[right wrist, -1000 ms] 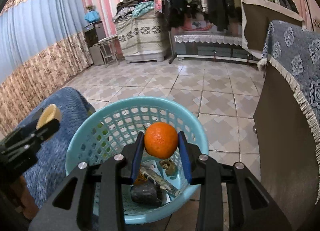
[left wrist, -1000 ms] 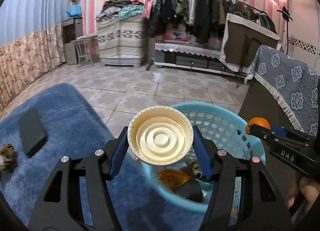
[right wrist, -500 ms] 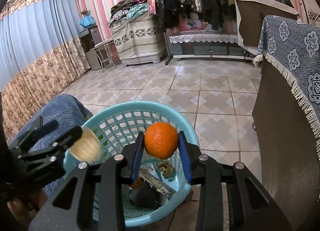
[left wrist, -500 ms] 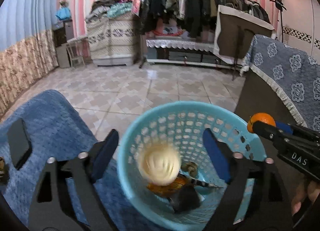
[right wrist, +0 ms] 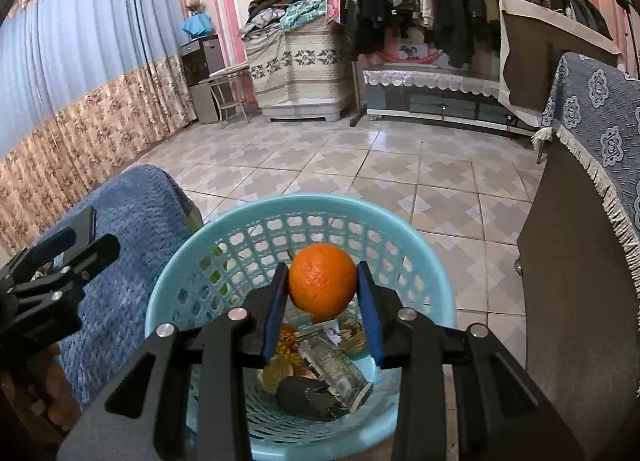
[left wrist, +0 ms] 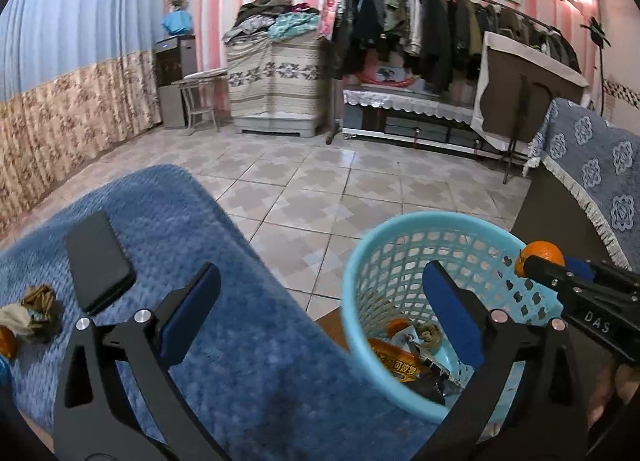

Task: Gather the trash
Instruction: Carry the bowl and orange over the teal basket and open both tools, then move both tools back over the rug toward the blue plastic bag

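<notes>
A blue blanket [left wrist: 248,345] lies left of the teal basket [right wrist: 296,213] of trash. My left claw [left wrist: 320,313] is opening wide, empty; my right claw [right wrist: 322,313] clamps an orange [right wrist: 322,286] above the basket.

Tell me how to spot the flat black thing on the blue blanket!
Find the big fuzzy blue blanket beside the turquoise basket. On its left side lies a flat black phone, next to some crumpled scraps. It is the only smooth, dark, rectangular thing there.
</notes>
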Tool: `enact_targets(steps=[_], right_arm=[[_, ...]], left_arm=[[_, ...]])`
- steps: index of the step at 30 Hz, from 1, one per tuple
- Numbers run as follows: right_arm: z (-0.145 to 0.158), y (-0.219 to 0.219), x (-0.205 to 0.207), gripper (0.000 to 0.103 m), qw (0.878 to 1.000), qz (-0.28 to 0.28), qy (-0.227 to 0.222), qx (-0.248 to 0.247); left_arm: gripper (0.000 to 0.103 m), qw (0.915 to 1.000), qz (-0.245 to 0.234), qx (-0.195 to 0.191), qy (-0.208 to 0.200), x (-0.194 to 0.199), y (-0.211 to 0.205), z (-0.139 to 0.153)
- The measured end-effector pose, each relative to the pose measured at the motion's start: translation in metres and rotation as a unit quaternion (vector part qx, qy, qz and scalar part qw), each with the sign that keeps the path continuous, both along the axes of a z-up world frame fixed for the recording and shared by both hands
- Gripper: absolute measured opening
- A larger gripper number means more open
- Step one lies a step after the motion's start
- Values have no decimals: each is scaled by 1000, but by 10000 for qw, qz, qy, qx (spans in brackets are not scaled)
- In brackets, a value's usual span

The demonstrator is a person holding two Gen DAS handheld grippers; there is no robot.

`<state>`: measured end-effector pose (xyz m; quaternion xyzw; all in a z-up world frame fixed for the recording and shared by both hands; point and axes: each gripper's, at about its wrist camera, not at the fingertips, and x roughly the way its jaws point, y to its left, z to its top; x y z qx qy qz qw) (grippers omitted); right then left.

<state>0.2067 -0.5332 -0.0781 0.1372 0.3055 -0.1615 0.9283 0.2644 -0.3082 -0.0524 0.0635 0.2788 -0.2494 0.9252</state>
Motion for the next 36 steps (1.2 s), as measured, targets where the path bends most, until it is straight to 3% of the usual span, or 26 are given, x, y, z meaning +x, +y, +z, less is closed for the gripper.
enact_targets(steps=[3, 6, 8, 11, 23, 36], right_arm=[[-4, 4, 3, 42, 10000, -23, 68, -51], [-2, 6, 1, 74, 9999, -66, 29, -150], [1, 7, -1, 75, 9998, -81, -33, -187], [2, 9, 0, 89, 9996, -124, 53, -266], [13, 21, -2, 95, 9980, -169, 132, -595], [25, 66, 1, 95, 9971, 225, -124, -718]], left_arm=[[97, 9999, 107, -22, 29, 2, 9, -1], [97, 9998, 185, -48, 55, 2, 13, -1], [98, 9997, 210, -79, 72, 1, 18, -1], [98, 9996, 268, -97, 78, 0, 24, 0], [98, 9984, 557, -79, 36, -14, 62, 6], [98, 9900, 1409, -104, 65, -30, 179, 10]])
